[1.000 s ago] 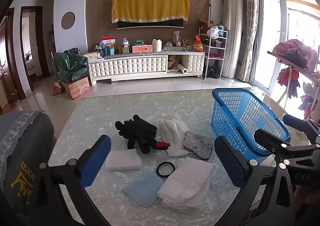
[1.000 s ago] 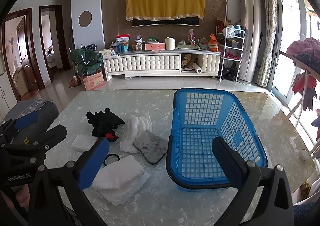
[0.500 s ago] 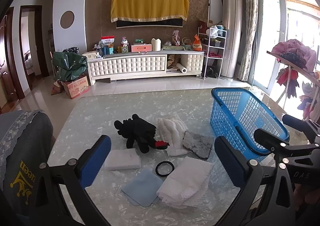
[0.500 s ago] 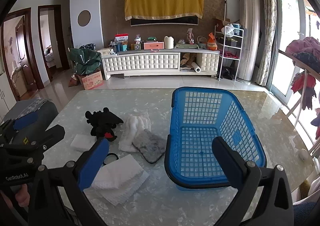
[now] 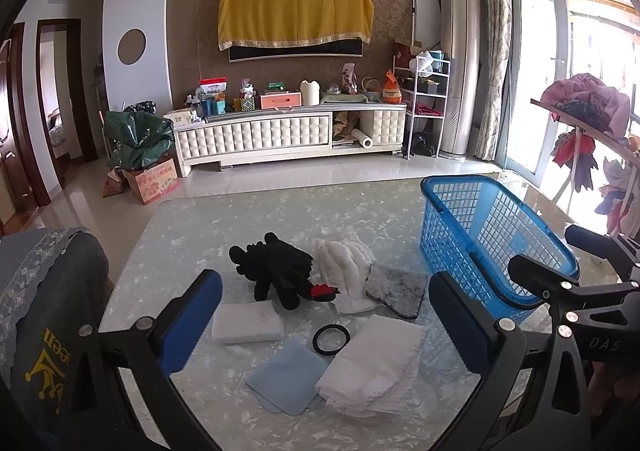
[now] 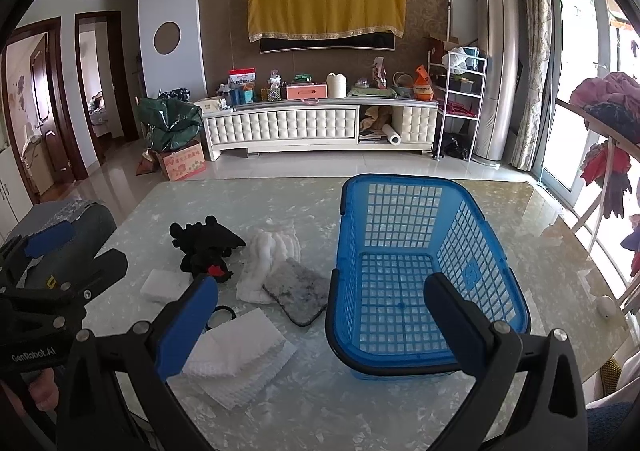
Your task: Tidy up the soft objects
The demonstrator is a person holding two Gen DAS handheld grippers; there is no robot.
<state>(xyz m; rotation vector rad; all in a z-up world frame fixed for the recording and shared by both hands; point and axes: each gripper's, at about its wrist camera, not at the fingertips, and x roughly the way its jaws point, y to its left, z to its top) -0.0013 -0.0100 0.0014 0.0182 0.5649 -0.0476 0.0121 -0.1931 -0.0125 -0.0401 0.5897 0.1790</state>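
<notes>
Both hand-held grippers hang above the near edge of the worktop (image 5: pixel 192 219), jaws wide apart, nothing held. The left hand-held gripper (image 5: pixel 324 315) looks straight over the soft pile; the right hand-held gripper (image 6: pixel 320 315) looks partly into the blue basket (image 6: pixel 404 195), which is empty.

Nearest to the left one: a light blue cloth (image 5: pixel 286 381) lying flat, and just to its right a folded white towel (image 5: pixel 372 363) whose long axis runs diagonally, near-left to far-right. The towel is also the nearest soft thing to the right one, off toward its left finger. A black ring (image 5: pixel 331 339) sits just beyond cloth and towel; it looks rigid, prob. not part of the job.

Next row out: a white sponge block (image 5: pixel 247 321) on the left, a grey mat (image 5: pixel 396 287) on the right, near the basket wall.

Farthest: a black plush toy (image 5: pixel 276 267) w/ a red bit at its near-right end, and beside it on the right a fluffy white cloth (image 5: pixel 344 263), which the grey mat partly overlaps.

Key relation: everything soft lies left of the basket, so any transfer goes left to right. My read: the left one is centred on the pile and better placed for cloth, sponge and plush; the right one is closer to the basket, towel and mat. A towel grab likely wants jaws across the short side of its fold.
</notes>
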